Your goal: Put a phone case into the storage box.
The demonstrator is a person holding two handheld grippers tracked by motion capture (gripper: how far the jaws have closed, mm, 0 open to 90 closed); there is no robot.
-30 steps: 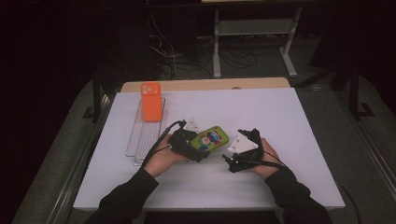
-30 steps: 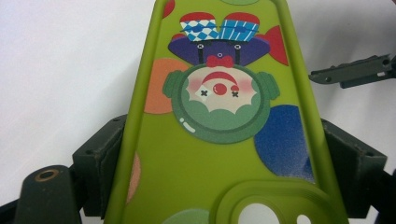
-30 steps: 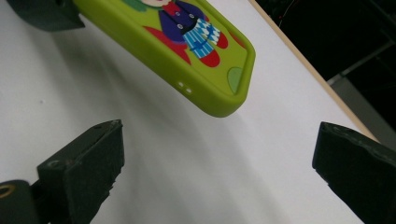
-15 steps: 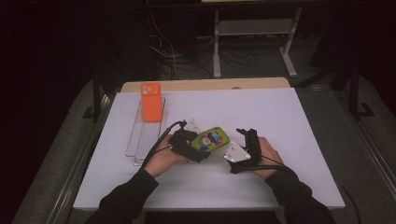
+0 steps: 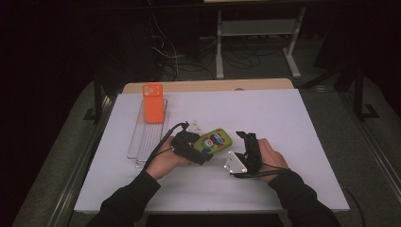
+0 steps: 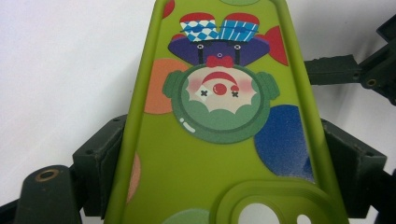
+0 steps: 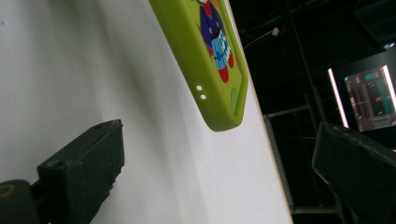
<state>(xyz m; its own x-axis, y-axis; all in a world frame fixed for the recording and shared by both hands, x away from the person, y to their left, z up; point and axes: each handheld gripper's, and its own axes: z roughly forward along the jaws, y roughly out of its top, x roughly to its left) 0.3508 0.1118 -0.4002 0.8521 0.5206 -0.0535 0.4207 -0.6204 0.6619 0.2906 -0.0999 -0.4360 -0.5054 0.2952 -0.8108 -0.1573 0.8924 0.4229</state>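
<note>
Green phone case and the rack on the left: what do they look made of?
Green phone case: looks like soft matte silicone or rubbery plastic, going by its rounded raised rim, moulded camera cutout and dull sheen; the cartoon print sits flat on it. The left gripper is shut on it. Rack: probably clear acrylic or thin wire; its ribs let the white table show through. Too small to settle.

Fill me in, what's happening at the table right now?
A person works at the white table with a gripper in each hand. The left gripper is shut on a green phone case printed with a clown, its jaws pressing the case's two long sides and holding it just above the table. The right gripper sits beside the case's free end with its jaws open and nothing between them. Farther back, an orange phone case stands in a clear rack.
</note>
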